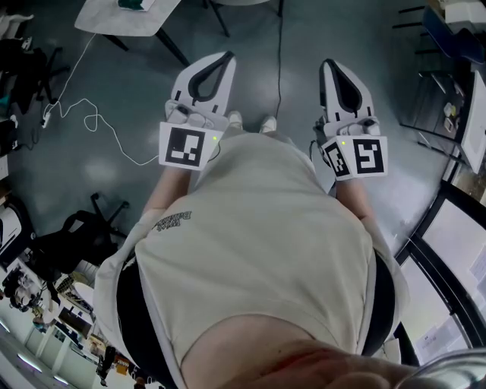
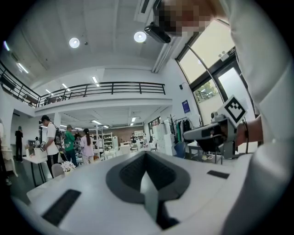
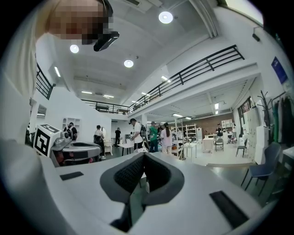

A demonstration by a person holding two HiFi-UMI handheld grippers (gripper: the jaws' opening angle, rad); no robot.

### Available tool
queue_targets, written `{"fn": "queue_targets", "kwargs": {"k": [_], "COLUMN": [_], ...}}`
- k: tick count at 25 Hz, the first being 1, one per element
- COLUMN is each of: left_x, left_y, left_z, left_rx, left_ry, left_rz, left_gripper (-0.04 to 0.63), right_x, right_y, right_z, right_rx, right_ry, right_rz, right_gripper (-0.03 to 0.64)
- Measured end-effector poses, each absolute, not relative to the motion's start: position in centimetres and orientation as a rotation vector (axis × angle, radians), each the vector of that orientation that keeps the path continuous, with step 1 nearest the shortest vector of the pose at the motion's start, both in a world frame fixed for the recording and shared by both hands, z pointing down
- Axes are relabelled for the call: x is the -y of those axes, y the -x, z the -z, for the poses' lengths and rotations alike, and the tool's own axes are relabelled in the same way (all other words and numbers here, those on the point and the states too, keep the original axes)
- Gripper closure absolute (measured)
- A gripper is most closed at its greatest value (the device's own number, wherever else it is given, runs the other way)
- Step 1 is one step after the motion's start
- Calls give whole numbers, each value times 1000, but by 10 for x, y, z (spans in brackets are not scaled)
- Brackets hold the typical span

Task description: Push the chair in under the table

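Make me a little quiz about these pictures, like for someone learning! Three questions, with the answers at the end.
1. True or false: the left gripper is holding a chair.
2. What lies on the floor near the table? A) a white cable B) a red ball C) a sleeping dog
3. Fill in the gap: the right gripper has its jaws ___ (open or shut).

Key: 1 false, it holds nothing; 2 A; 3 shut.
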State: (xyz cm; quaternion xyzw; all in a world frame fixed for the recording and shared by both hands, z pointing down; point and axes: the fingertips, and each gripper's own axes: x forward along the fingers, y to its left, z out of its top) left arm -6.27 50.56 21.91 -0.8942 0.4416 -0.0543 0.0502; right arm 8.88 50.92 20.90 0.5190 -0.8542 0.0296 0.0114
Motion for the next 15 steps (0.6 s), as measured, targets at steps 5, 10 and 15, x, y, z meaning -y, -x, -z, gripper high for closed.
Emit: {"fn": "queue_targets", "kwargs": {"k": [5, 10, 15], "left_x": [-507, -503, -496], "left_y": [54, 42, 19], "left_z": [-221, -222, -225], "left_rx": [-1350, -1367, -1370], "left_ry": [2724, 2723, 2712], "left_rz": [173, 169, 188], "left_gripper": [584, 584, 584], "right_x": [-510, -507, -499], "right_y": [-97, -110, -133], "right_z": [-212, -216, -219], "right_rx": [2666, 2666, 2674], "right_ry": [-1613, -1610, -1609], "right_rz": [-93, -96, -90], "right_gripper": [607, 607, 607]}}
